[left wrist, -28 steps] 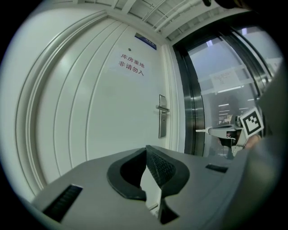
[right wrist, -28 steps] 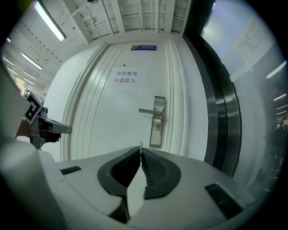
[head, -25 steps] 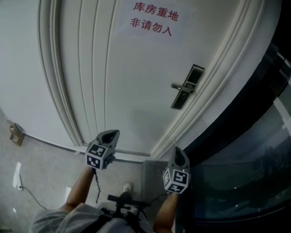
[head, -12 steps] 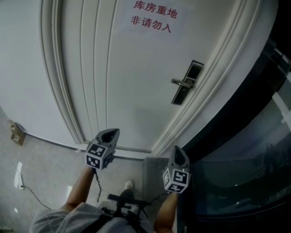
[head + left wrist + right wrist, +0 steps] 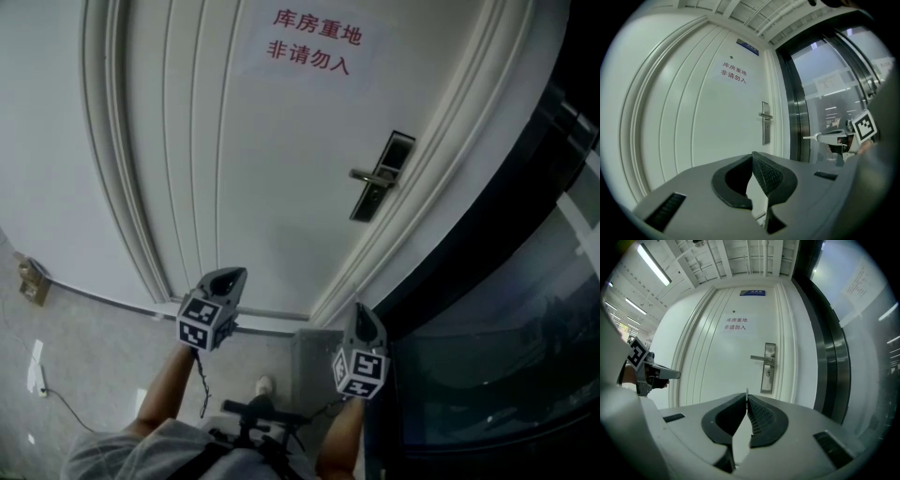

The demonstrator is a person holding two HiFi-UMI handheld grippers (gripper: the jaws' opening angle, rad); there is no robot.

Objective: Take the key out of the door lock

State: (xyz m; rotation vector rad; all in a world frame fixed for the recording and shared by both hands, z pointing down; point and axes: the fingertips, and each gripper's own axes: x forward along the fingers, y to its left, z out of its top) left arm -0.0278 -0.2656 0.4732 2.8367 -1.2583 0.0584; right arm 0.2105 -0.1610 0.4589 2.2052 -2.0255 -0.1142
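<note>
A white door (image 5: pixel 281 169) carries a metal lock plate (image 5: pixel 382 178) with a lever handle (image 5: pixel 367 177). In the right gripper view the keyhole (image 5: pixel 767 373) sits below the handle (image 5: pixel 761 358); I see no key in it. Both grippers hang low, well back from the door. My right gripper (image 5: pixel 364 309) is shut on a thin flat metal sliver (image 5: pixel 746 391) that sticks out edge-on at the jaw tips; it looks like the key. My left gripper (image 5: pixel 228 274) has its jaws together at the tip (image 5: pixel 752 155), with nothing between them.
A paper sign with red characters (image 5: pixel 314 42) hangs on the door. Dark glass panels (image 5: pixel 506 309) stand to the right of the door frame. On the floor at the left lie a small brown box (image 5: pixel 31 281) and a white cable strip (image 5: pixel 36 366).
The head view has swayed slightly. Both grippers stay almost where they were, the right one shifted a touch to the left.
</note>
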